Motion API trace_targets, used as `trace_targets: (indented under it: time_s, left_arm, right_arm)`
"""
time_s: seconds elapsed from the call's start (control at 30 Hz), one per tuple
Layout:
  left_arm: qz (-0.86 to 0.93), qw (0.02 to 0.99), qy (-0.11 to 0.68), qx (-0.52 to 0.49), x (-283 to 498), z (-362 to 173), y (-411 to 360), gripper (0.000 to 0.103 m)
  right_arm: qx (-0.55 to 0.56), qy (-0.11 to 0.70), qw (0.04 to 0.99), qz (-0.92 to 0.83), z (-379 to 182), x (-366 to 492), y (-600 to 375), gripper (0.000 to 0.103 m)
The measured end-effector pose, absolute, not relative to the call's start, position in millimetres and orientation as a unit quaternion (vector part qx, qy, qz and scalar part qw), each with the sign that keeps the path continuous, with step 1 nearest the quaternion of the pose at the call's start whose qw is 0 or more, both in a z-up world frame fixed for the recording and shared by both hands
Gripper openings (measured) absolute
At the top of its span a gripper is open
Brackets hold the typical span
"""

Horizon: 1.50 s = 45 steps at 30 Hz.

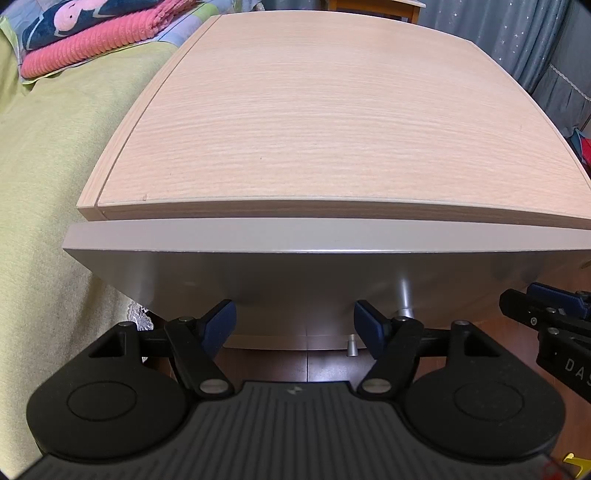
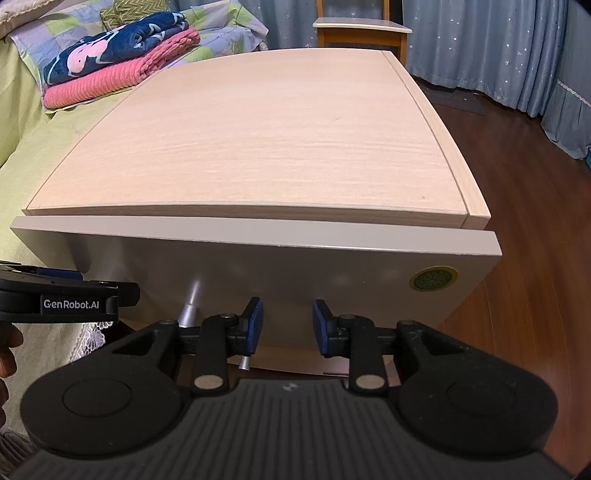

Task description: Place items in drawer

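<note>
Nightstand top (image 1: 325,122): pale wood-grain panel, bare, with a narrow strip of the same wood along each side edge.
Drawer (image 2: 280,266): grey-beige front just under the top, pushed in; a round green-and-gold sticker (image 2: 433,278) near its right corner.
Handle (image 1: 404,295): silver metal posts stand out from the drawer front, low down; the bar between them is hidden.
Left gripper (image 1: 294,326): in front of the drawer, blue pads spread wide, nothing between them.
Right gripper (image 2: 287,325): also facing the drawer front, pads apart, holding nothing; narrower gap than the left.
Bed (image 1: 40,184): yellow-green cover, just left of the nightstand, lace trim at its edge.
Blankets (image 2: 122,66): folded pink knit under a navy patterned one, lying on the bed.
Floor (image 2: 535,229): dark reddish wood boards.
Curtains (image 2: 491,48): blue-grey, with small stars.
Chair (image 2: 360,31): wooden, behind the nightstand.
</note>
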<state>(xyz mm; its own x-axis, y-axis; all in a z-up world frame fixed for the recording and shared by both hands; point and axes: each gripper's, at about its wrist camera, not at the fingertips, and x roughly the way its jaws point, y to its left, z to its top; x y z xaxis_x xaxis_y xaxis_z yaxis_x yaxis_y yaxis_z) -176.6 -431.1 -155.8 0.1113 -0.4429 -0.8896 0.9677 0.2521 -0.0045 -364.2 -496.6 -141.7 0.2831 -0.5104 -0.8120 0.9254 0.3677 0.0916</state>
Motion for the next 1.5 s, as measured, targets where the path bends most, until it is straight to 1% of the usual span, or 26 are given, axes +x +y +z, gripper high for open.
trace_targets:
  time_s: [0.63,0.87,0.93,1.0,1.07,1.17,1.23,1.3,1.33,1.43,1.5]
  left_arm:
    - [-0.518,0.674,0.416,0.322,-177,-150,-448,0.071]
    - [-0.509,0.686,0.400,0.331,-182,-150,-446,0.070]
    - [-0.510,0.686,0.401,0.329,-183,-145,-440,0.071]
    - [-0.507,0.686,0.407,0.328,-184,-139,-433,0.072]
    - [-0.497,0.688,0.408,0.336,-186,-131,-425,0.073]
    - [-0.493,0.693,0.398,0.344,-195,-119,-413,0.074]
    - [-0.494,0.697,0.393,0.341,-200,-110,-402,0.074]
    - [-0.499,0.700,0.390,0.330,-205,-101,-390,0.075]
    - [-0.501,0.702,0.389,0.324,-208,-96,-384,0.076]
    - [-0.506,0.709,0.380,0.311,-215,-83,-372,0.077]
    - [-0.510,0.713,0.369,0.308,-221,-77,-366,0.078]
  right_arm:
    - [0.298,0.350,0.739,-0.492,-144,-362,-500,0.024]
    - [0.288,0.361,0.738,-0.492,-148,-360,-499,0.025]
    - [0.272,0.364,0.744,-0.490,-138,-361,-493,0.029]
    - [0.271,0.365,0.748,-0.484,-127,-362,-489,0.040]
    - [0.273,0.364,0.751,-0.479,-116,-365,-485,0.045]
    - [0.275,0.360,0.755,-0.475,-103,-370,-476,0.055]
    - [0.273,0.359,0.756,-0.474,-97,-374,-469,0.057]
    - [0.270,0.359,0.756,-0.475,-92,-377,-463,0.064]
    - [0.270,0.359,0.756,-0.477,-90,-379,-461,0.066]
    - [0.279,0.356,0.753,-0.478,-86,-386,-454,0.078]
    - [0.281,0.353,0.752,-0.481,-84,-390,-449,0.091]
